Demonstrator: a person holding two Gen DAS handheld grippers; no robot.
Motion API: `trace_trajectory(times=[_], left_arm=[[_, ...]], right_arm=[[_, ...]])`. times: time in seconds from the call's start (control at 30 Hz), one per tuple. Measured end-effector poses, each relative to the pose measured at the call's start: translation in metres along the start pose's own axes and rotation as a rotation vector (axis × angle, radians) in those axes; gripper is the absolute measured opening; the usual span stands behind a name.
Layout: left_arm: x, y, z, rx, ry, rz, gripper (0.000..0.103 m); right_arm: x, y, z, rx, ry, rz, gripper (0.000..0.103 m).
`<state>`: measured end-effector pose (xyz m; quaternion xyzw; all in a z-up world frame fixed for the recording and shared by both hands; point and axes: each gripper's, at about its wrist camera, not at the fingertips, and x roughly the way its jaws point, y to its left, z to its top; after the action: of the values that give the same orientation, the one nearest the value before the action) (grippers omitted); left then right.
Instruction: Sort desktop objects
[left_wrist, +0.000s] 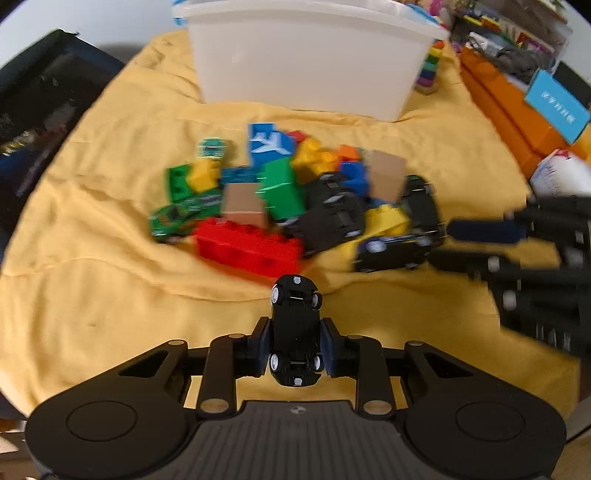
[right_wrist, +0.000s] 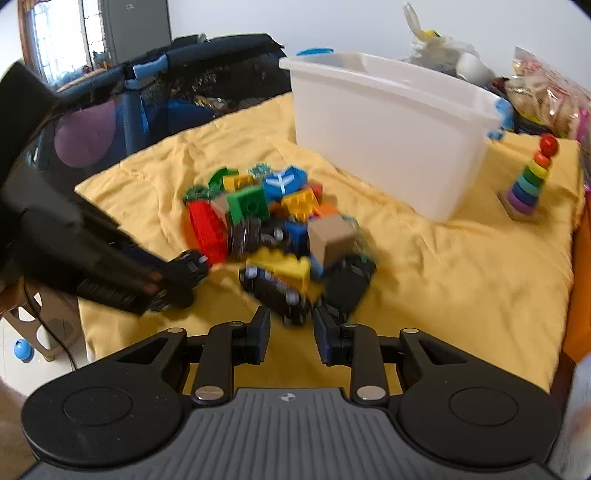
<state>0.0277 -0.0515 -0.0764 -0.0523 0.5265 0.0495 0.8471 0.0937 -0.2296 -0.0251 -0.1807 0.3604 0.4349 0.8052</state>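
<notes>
1. Nearest the camera in the left wrist view is a black toy car (left_wrist: 295, 332), belly up with its wheels showing, clamped between the two fingers of the left tool (left_wrist: 295, 349). Its long axis runs straight ahead along the fingers, nose toward the heap.
2. The car hangs above the yellow cloth (left_wrist: 92, 295) on the tabletop, just short of the red brick (left_wrist: 247, 247) at the near edge of the toy pile (left_wrist: 295, 195).
3. The white bin (left_wrist: 306, 62) stands upright straight ahead beyond that pile, on the same line as the car's long axis. I'd judge the next move to be carrying the car forward over the heap to it, if the bin is where cars go.
4. The right tool (right_wrist: 291, 332) has its fingers apart and nothing between them, its tips close to another black toy car (right_wrist: 277, 291) at its side of the pile (right_wrist: 273, 229). That car lies crosswise to the fingers, so it looks poorly lined up for a grip.
5. From the right wrist view, the bin (right_wrist: 391, 140) sits ahead and to the right, and a rainbow ring stacker (right_wrist: 528, 184) stands beside it.
6. The left tool carries the load; both seem similarly placed for reaching the bin.
</notes>
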Motion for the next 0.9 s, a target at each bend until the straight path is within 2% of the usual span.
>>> trace_trajectory(times=[0.1, 0.23, 0.3, 0.33, 0.4, 0.57, 0.73, 0.77, 0.8, 0.83, 0.87, 0.9], left_arm=[[0.002, 0.013, 0.003, 0.046, 0.007, 0.056, 0.031], [0.005, 0.029, 0.009, 0.062, -0.010, 0.082, 0.032], [0.007, 0.039, 0.009, 0.046, -0.002, 0.042, 0.033], [0.008, 0.042, 0.009, 0.040, 0.001, 0.023, 0.034], [0.009, 0.044, 0.004, 0.027, 0.001, 0.002, 0.037], [0.010, 0.061, 0.002, -0.017, 0.020, -0.106, 0.045], [0.007, 0.077, 0.003, -0.056, 0.020, -0.177, 0.045], [0.009, 0.079, 0.004, -0.063, 0.027, -0.194, 0.045], [0.011, 0.080, 0.004, -0.070, 0.032, -0.217, 0.039], [0.013, 0.080, 0.005, -0.070, 0.032, -0.224, 0.032], [0.014, 0.078, 0.005, -0.061, 0.030, -0.223, 0.032], [0.012, 0.075, 0.005, -0.038, 0.017, -0.209, 0.032]], right_arm=[[0.020, 0.000, 0.009, -0.028, 0.027, -0.011, 0.032], [0.036, 0.003, 0.009, -0.038, 0.057, 0.025, 0.031], [0.036, 0.010, 0.007, -0.050, 0.056, 0.002, 0.029], [0.034, 0.014, 0.007, -0.053, 0.059, -0.009, 0.023], [0.025, 0.022, 0.006, -0.047, 0.050, -0.029, 0.021], [0.006, 0.036, 0.000, -0.003, 0.076, -0.077, 0.014], [-0.008, 0.049, -0.004, 0.010, 0.090, -0.152, 0.013], [-0.008, 0.050, -0.004, 0.014, 0.088, -0.163, 0.014], [-0.007, 0.049, -0.002, 0.033, 0.081, -0.170, 0.016], [-0.005, 0.046, 0.000, 0.065, 0.072, -0.170, 0.025], [-0.003, 0.040, 0.003, 0.120, 0.054, -0.164, 0.034], [0.000, 0.034, 0.004, 0.165, 0.038, -0.159, 0.038]])
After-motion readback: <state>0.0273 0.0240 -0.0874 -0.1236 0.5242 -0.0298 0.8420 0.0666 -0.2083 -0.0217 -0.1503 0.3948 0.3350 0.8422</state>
